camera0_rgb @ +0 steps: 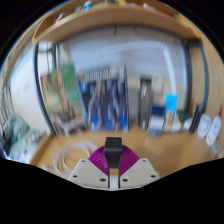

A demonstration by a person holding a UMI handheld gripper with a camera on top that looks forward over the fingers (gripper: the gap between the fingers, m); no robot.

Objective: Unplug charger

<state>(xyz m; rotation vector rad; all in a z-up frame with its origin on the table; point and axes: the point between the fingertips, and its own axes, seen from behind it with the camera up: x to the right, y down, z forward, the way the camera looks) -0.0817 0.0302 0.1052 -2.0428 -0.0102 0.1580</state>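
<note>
A small black charger (112, 144) sits pinched between my two fingertips, its top edge showing above them. My gripper (112, 153) is shut on it, the purple pads (98, 158) pressing on it from both sides. The charger is held above a wooden desk (60, 148). A thin white cable (68, 161) curves over the desk to the left of the fingers. I cannot see a socket or power strip.
Beyond the fingers is a shelf unit with books (62, 92) on the left. A dark bottle (147, 104) and a blue cup (171, 103) stand to the right. White objects (206, 127) lie at the desk's far right.
</note>
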